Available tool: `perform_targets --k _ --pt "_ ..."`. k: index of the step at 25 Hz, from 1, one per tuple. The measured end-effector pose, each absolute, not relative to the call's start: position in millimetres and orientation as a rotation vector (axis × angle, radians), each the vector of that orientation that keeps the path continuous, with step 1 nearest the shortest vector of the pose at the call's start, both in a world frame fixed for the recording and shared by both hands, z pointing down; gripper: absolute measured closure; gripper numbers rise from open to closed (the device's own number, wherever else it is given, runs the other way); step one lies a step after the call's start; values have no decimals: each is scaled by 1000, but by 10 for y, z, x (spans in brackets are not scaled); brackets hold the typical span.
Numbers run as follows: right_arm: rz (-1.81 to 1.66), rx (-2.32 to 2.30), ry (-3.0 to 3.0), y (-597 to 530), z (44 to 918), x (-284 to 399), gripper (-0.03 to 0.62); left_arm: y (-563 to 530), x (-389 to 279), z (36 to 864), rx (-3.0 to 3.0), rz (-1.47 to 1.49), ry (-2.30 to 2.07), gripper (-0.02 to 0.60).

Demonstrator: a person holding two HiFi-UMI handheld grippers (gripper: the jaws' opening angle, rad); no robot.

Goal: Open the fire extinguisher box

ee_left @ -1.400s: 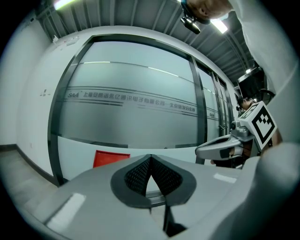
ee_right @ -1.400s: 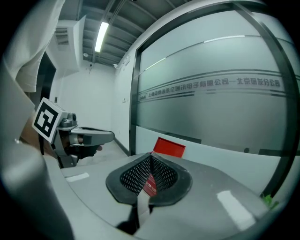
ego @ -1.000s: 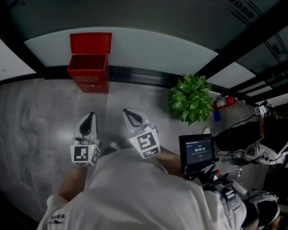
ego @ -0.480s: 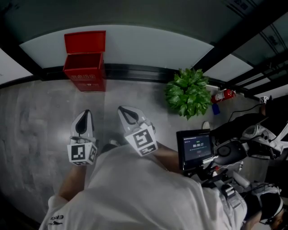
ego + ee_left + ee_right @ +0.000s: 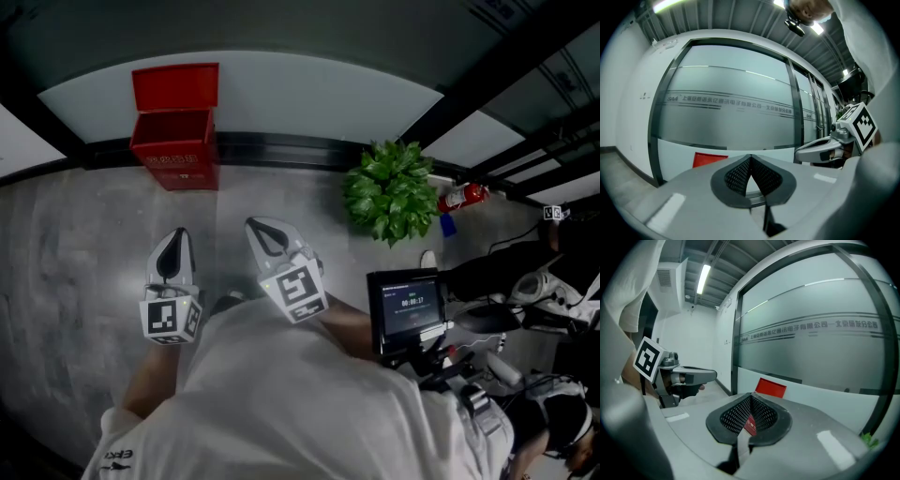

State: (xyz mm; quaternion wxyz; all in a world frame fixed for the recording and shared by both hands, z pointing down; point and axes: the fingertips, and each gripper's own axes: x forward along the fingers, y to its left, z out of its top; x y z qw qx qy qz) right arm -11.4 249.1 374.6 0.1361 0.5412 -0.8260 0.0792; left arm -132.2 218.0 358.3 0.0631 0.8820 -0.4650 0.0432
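The red fire extinguisher box [image 5: 176,150] stands on the floor against the glass wall, its lid [image 5: 175,85] raised upright against the wall. My left gripper [image 5: 175,246] and right gripper [image 5: 267,236] hover side by side well short of the box, both shut and empty. In the left gripper view the red lid [image 5: 708,159] shows just over the shut jaws of my left gripper [image 5: 750,158]. The right gripper view shows the lid [image 5: 770,387] above the shut jaws of my right gripper [image 5: 751,395], with a strip of the red box front [image 5: 750,424] seen through the gap.
A potted green plant [image 5: 391,193] stands to the right on the grey floor. A red fire extinguisher [image 5: 462,198] lies beyond it. A monitor [image 5: 409,311] on a rig with cables sits at my right side.
The view shifted slightly, so the box and plant sit a little further left and up than a second ago. Both grippers stay shut and in the same pose.
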Motion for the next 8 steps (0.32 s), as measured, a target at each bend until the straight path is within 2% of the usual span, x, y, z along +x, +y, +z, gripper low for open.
perform_targets --k 8 --pt "230 1550 -2395 2463 3695 -181 582 2151 -1355 3554 2669 134 -1401 579"
